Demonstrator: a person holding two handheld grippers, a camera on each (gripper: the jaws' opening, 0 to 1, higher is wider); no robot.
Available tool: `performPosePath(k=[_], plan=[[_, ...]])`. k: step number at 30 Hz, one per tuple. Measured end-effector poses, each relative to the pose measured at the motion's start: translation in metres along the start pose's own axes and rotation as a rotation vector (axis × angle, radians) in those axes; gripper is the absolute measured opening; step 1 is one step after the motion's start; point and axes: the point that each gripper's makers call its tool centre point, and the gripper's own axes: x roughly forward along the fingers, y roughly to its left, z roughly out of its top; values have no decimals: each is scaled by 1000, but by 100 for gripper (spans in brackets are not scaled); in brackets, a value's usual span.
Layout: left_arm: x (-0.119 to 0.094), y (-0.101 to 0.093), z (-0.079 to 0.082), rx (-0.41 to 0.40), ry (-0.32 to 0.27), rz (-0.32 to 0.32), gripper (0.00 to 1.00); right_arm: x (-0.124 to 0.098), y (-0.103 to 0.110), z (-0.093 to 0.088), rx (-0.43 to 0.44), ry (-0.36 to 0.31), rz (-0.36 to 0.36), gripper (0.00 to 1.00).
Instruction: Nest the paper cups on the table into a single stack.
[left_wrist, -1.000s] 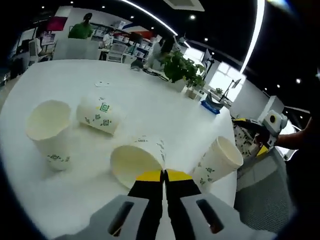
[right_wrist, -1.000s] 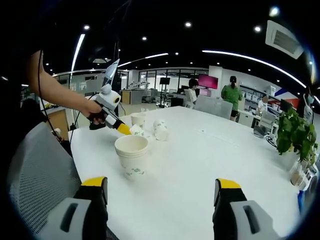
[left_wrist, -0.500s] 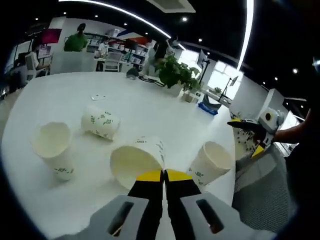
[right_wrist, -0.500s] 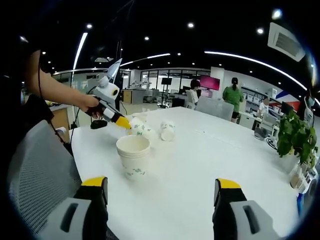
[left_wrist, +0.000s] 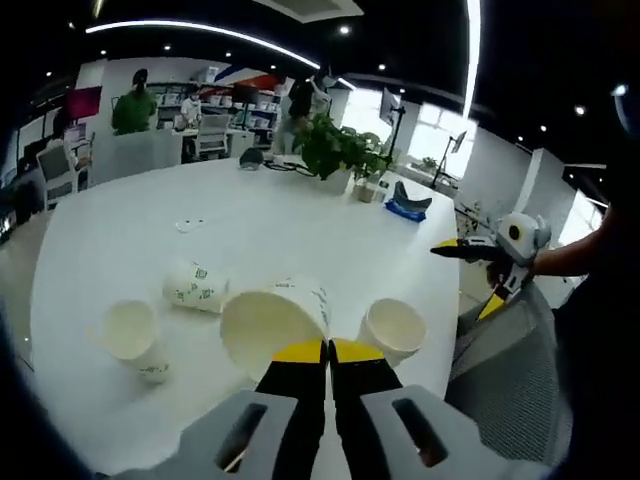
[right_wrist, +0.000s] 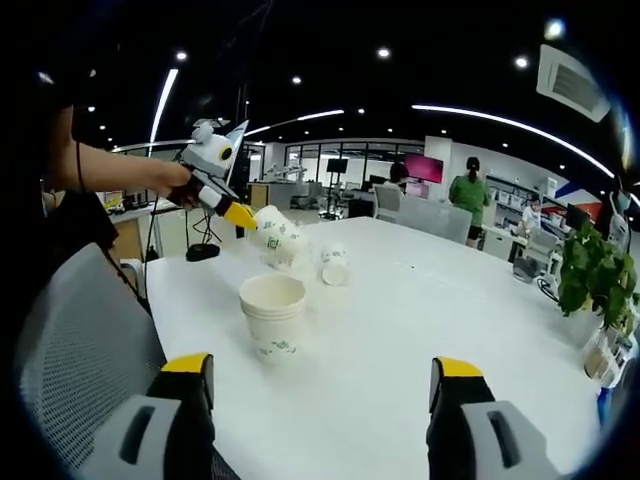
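1. Both views are lit from overhead: long ceiling light strips (left_wrist: 200, 27) and small round spotlights (right_wrist: 384, 52) stand out against a dark ceiling.
2. In the left gripper view, windows (left_wrist: 437, 150) at the far side blow out to white glare.
3. The white table (right_wrist: 420, 310) is bright and evenly lit; shadows under the paper cups (right_wrist: 272, 316) are soft and faint.
4. Fisheye distortion bends the table edge and the ceiling strips, strongest toward the edges.
5. The far room is soft and low in detail, and the cup print is perhaps slightly motion-blurred.
6. The office chair (right_wrist: 70, 340) and the person's sleeve (left_wrist: 600, 330) near the edges sit in dim light.
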Motion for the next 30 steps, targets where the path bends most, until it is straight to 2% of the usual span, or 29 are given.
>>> performPosePath(k=[10, 17, 21, 30], plan=[[-9, -36, 16, 81, 65, -43, 0, 0, 3, 1, 2, -6, 19, 92], [-7, -54, 8, 145, 141, -80, 0, 0, 3, 1, 10, -13, 18, 93], [-7, -67, 10, 179, 166, -105, 0, 0, 4, 2, 7, -15, 21, 92], [-3, -80, 7, 270, 240, -134, 0, -1, 3, 4, 9, -27, 16, 92]])
